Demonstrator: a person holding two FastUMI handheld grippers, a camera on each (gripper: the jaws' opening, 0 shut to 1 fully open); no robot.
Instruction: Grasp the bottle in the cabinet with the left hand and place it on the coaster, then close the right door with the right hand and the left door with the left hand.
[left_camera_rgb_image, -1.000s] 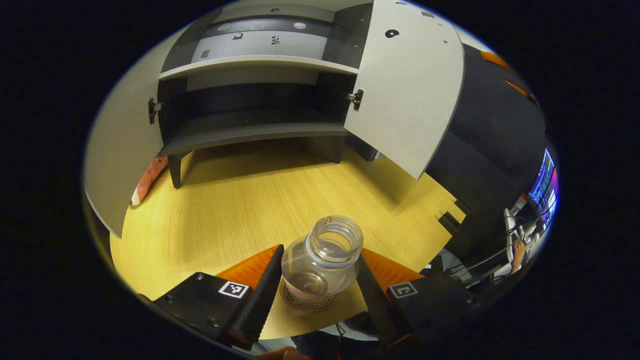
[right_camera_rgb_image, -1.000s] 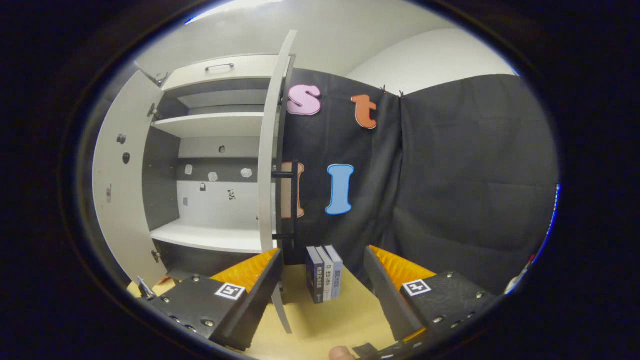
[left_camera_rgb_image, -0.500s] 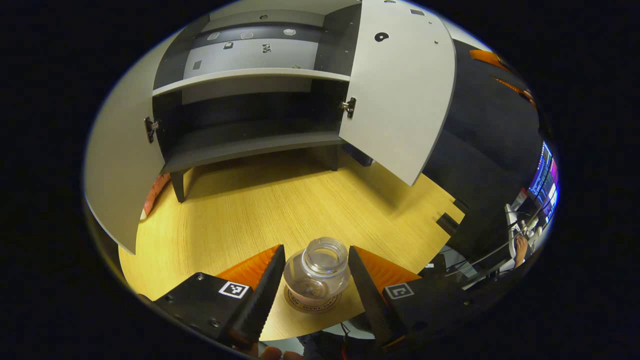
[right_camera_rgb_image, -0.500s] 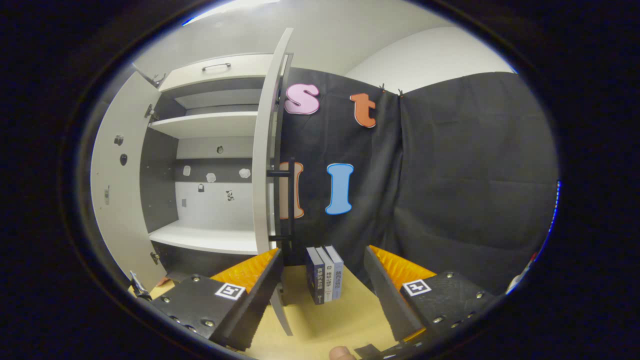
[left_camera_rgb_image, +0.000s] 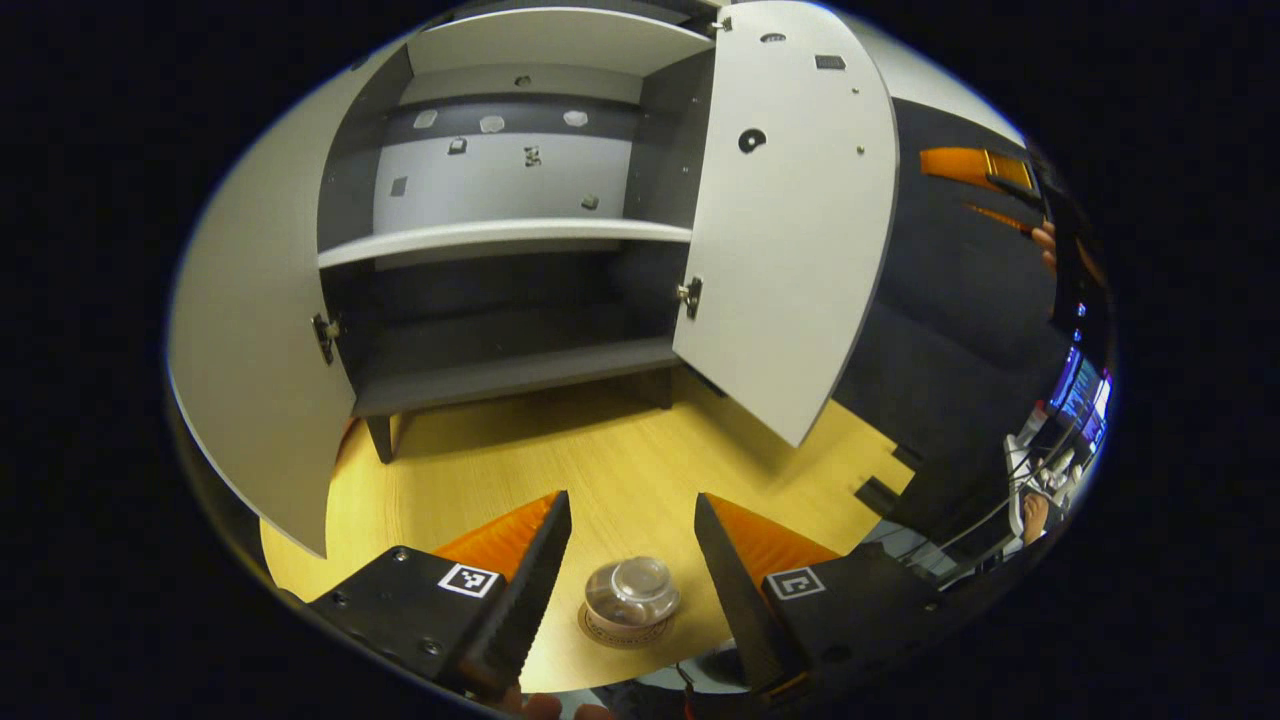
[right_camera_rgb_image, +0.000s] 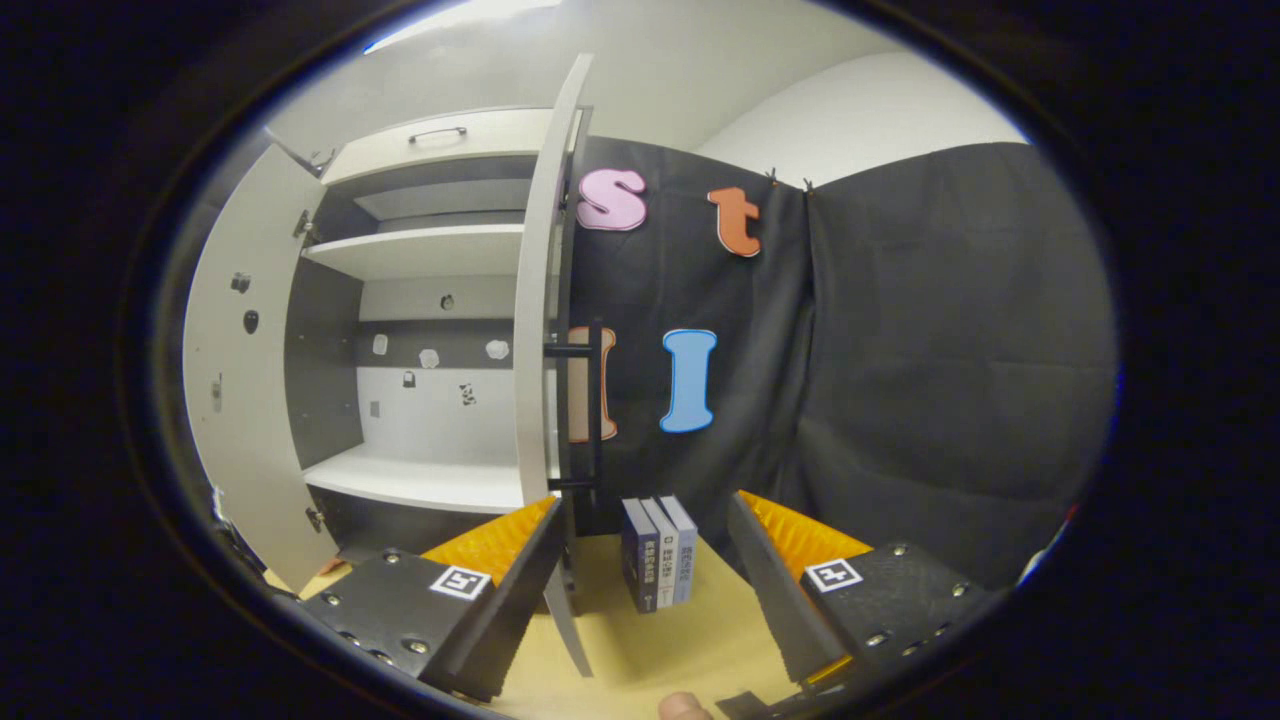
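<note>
A clear open-mouthed bottle (left_camera_rgb_image: 632, 592) stands on a round coaster (left_camera_rgb_image: 625, 626) at the near edge of the wooden table (left_camera_rgb_image: 600, 470). My left gripper (left_camera_rgb_image: 630, 540) is open, raised above and behind the bottle, not touching it. Beyond stands the cabinet (left_camera_rgb_image: 520, 230) with both doors swung out: the left door (left_camera_rgb_image: 250, 330) and the right door (left_camera_rgb_image: 790, 210). In the right gripper view my right gripper (right_camera_rgb_image: 645, 560) is open and holds nothing. The right door (right_camera_rgb_image: 540, 330) stands edge-on just ahead of its left finger, its dark handle (right_camera_rgb_image: 590, 400) facing right. The left door (right_camera_rgb_image: 235, 380) hangs open at the far left.
Three upright books (right_camera_rgb_image: 660, 565) stand on the table (right_camera_rgb_image: 650, 640) between my right fingers' line of sight, against the black cloth wall. The cabinet's shelves (left_camera_rgb_image: 500, 235) are bare. A person's hand (left_camera_rgb_image: 1045, 245) shows at the far right of the left gripper view.
My left gripper has let go of the bottle and drawn up and back, so the bottle now sits small and low on the coaster. The right gripper has barely shifted.
</note>
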